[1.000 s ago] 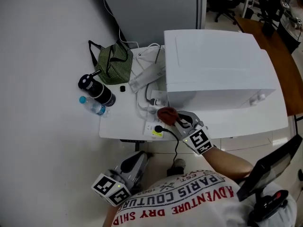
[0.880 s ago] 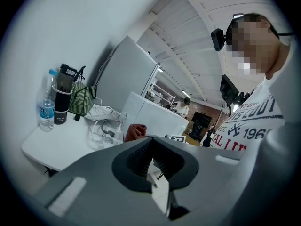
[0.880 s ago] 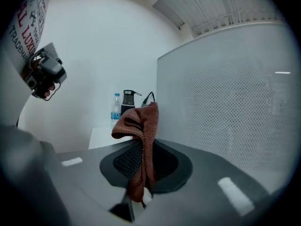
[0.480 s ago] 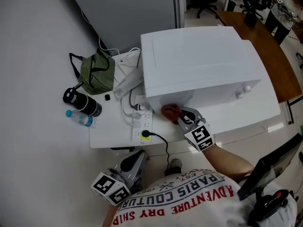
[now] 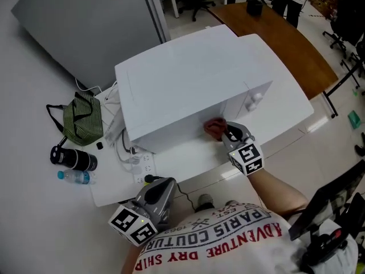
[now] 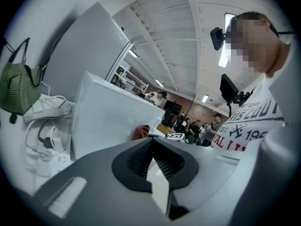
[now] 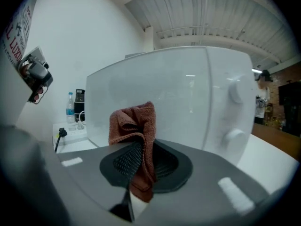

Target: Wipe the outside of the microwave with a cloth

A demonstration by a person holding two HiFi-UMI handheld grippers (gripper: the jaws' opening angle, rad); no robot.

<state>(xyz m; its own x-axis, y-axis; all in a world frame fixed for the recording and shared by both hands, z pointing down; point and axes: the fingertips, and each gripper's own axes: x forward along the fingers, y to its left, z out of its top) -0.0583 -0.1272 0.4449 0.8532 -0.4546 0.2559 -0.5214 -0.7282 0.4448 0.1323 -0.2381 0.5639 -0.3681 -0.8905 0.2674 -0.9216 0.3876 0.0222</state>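
A white microwave (image 5: 188, 79) stands on a white table (image 5: 285, 116); its door and two knobs (image 7: 235, 91) face me. My right gripper (image 5: 227, 133) is shut on a reddish-brown cloth (image 5: 214, 127), and the cloth (image 7: 136, 126) is pressed to the lower front of the microwave (image 7: 155, 98), left of the knobs. My left gripper (image 5: 161, 190) hangs low beside my body, below the table's near edge, its jaws closed with nothing between them. In the left gripper view the microwave (image 6: 113, 121) and the cloth (image 6: 140, 132) show beyond that gripper (image 6: 153, 161).
Left of the microwave lie a power strip (image 5: 142, 167) with cables, a green striped bag (image 5: 84, 120), a dark flask (image 5: 74, 158) and a water bottle (image 5: 74, 177). A grey panel (image 5: 91, 27) stands behind. A brown desk (image 5: 274, 39) lies at the right.
My right gripper has slid the cloth rightward along the microwave's front, from its left corner toward the knobs. My head view has swung. The left gripper stays low.
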